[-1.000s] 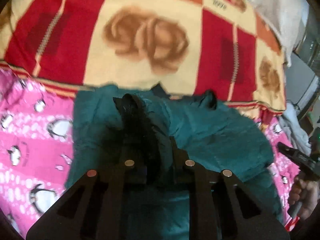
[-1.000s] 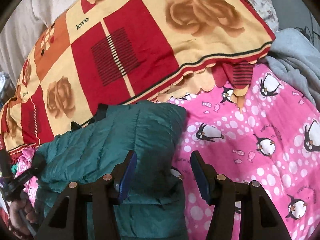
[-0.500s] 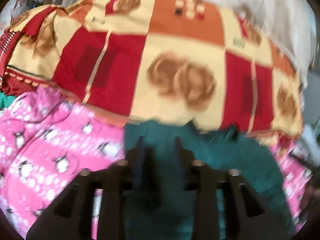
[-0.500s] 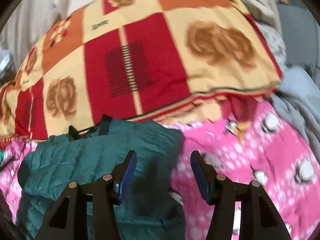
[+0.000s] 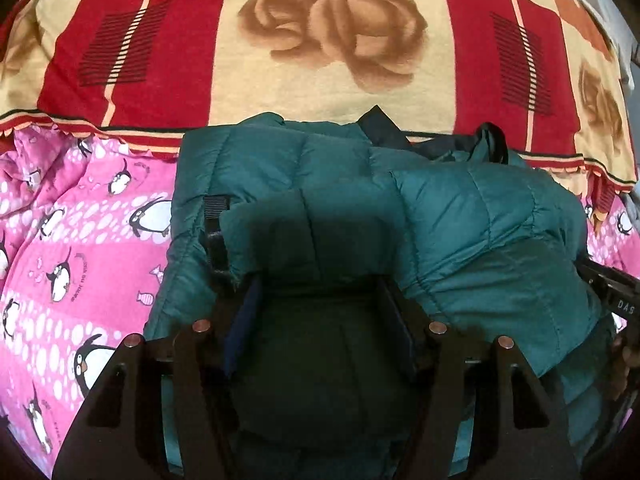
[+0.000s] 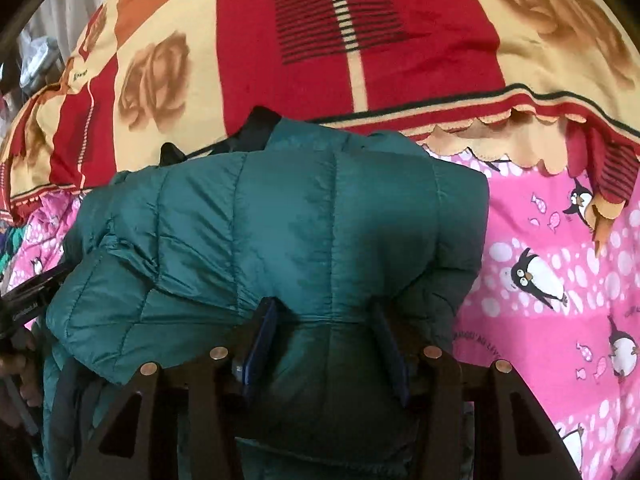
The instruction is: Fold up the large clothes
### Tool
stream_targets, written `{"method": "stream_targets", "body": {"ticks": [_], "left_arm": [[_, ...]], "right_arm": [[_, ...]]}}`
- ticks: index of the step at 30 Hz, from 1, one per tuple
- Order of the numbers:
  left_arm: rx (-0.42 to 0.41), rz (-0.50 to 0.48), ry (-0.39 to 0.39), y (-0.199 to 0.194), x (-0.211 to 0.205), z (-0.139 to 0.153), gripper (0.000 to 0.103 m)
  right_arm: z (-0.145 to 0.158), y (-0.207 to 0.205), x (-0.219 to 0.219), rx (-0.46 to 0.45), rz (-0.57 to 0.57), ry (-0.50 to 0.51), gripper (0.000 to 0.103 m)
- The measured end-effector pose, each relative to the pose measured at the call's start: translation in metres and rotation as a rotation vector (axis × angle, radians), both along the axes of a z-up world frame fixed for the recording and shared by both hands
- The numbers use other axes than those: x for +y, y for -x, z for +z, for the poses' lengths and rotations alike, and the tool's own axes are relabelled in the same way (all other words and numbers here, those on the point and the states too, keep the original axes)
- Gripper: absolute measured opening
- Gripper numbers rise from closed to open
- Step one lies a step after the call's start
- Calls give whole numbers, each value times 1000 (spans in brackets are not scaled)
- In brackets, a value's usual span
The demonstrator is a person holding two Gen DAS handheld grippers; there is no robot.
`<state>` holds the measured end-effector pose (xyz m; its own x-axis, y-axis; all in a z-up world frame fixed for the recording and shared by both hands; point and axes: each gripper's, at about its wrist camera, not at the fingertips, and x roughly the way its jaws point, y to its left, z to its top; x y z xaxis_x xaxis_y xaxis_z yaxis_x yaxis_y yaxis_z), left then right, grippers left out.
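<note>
Left gripper (image 5: 320, 316) and right gripper (image 6: 324, 340) both gape wide over the jacket (image 6: 280, 220). We judge its length runs sideways between them, each equally near.

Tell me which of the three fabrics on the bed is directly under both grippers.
The teal puffer jacket, quilted and plain. The pink penguin-print bedsheet lies beside it, and the red-and-cream rose blanket lies beyond it.

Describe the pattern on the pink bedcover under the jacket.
Black-and-white penguins, small fish and white dots on the pink bedcover; clearest in the right wrist view.
</note>
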<state>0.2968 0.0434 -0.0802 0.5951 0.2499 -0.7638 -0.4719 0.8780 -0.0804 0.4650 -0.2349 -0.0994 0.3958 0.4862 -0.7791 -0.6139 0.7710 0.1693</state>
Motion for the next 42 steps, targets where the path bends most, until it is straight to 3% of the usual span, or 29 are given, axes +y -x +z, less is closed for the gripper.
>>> {"method": "stream_targets", "body": {"ticks": [4, 9, 11, 13, 16, 17, 20, 25, 29, 31, 37, 41, 42], "left_arm": [[-13, -1, 25, 1, 3, 1, 62], [-19, 4, 3, 0, -4, -1, 63], [-26, 2, 3, 1, -4, -1, 63], [-49, -8, 20, 4, -1, 0, 63], [-39, -8, 24, 3, 0, -1, 63], [-31, -8, 20, 2, -1, -1, 64], [-19, -6, 12, -1, -1, -1, 64], [-31, -8, 12, 0, -1, -3, 65], [-40, -21, -1, 0, -6, -5, 69], [-40, -27, -7, 0, -8, -7, 70], [-54, -5, 9, 6, -7, 0, 70], [-146, -20, -15, 16, -17, 21, 70], [-135, -31, -19, 14, -19, 19, 70]], "right_arm": [[9, 0, 2, -2, -17, 8, 49], [46, -11, 7, -149, -120, -92, 49], [35, -23, 19, -126, -127, -43, 53], [5, -38, 29, -33, -131, 43, 64], [-3, -43, 20, 18, -142, -17, 65], [0, -43, 20, -20, -143, -4, 64], [19, -28, 21, -72, -135, 22, 64], [53, 27, 14, -162, -83, -41, 64], [6, 41, 28, -63, -17, 72, 74], [-2, 42, 32, -104, -10, 66, 75], [27, 42, 35, -97, -57, 87, 74], [53, 58, 36, -178, -30, -10, 74], [51, 61, 42, -177, -6, -12, 74]]}}
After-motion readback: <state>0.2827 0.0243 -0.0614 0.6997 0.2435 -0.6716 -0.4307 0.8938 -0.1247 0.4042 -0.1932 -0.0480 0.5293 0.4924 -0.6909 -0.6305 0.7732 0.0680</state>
